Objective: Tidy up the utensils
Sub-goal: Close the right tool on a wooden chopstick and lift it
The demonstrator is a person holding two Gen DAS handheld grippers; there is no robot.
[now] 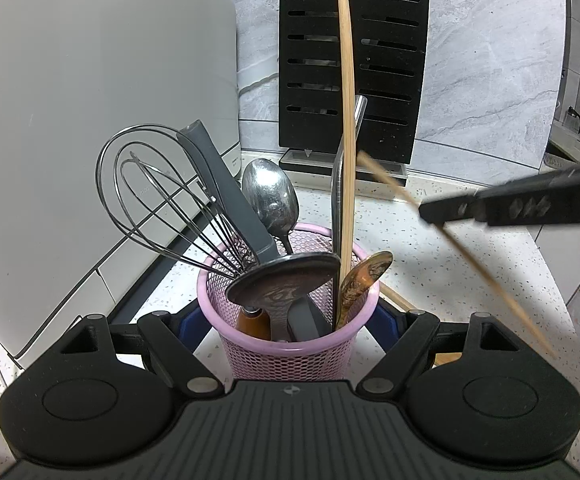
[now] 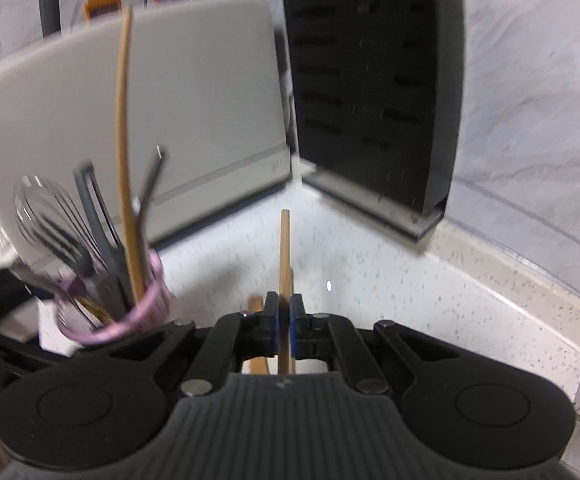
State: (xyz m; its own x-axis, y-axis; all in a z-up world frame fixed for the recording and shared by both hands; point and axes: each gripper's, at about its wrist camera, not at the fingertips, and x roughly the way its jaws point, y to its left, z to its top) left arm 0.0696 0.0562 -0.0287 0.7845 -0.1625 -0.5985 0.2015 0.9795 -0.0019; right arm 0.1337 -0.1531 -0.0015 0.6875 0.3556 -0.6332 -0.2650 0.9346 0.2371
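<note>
Two tongs: left gripper (image 1: 290, 322) clamped round pink mesh cup (image 1: 290, 344), steadying. Right gripper (image 2: 285, 322) pinched on chopstick (image 2: 284, 256), long axis fwd along fingers. Cup left of right tongs, near; right hand closer for drop-in.

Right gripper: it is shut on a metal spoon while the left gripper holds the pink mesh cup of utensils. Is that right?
Not quite. The right gripper is shut on a thin wooden chopstick, not a metal spoon; the right wrist view shows the stick clamped between the jaws. The metal spoon stands in the pink mesh cup, which the left gripper holds, as you said.
</note>
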